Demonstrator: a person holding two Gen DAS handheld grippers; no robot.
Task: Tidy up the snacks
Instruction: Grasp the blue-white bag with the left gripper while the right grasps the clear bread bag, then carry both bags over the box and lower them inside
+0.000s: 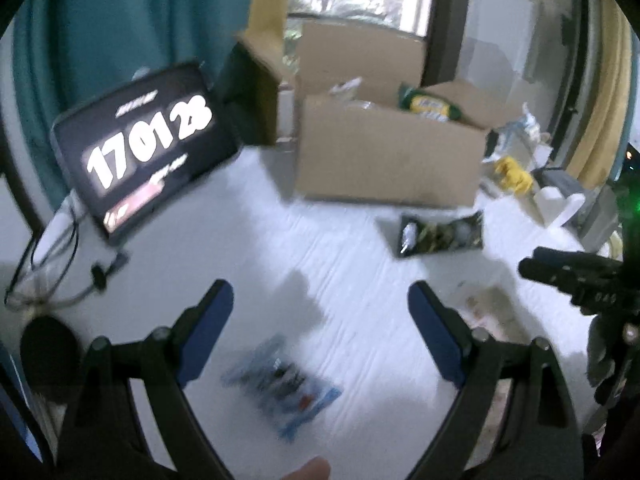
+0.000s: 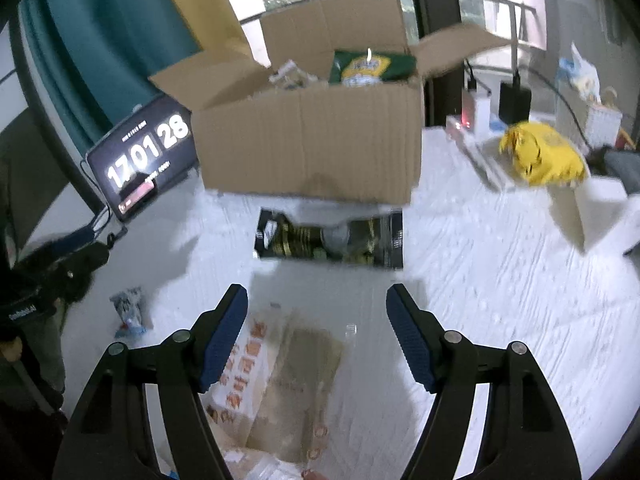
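blue snack packet [image 1: 282, 386] below left hand-held gripper [image 1: 320, 320], jaws wide, empty; right hand-held gripper [image 2: 316, 328] likewise wide

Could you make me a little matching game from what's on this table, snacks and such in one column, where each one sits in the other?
Things:
1. green bag
2. black packet
3. blue packet
4. yellow bag

Places:
A. between the left gripper's open jaws, on the table
B. inside the cardboard box
C. far right of the table, beside the chargers
D. flat on the table just in front of the box

Pairs: 1-B, 2-D, 3-A, 4-C
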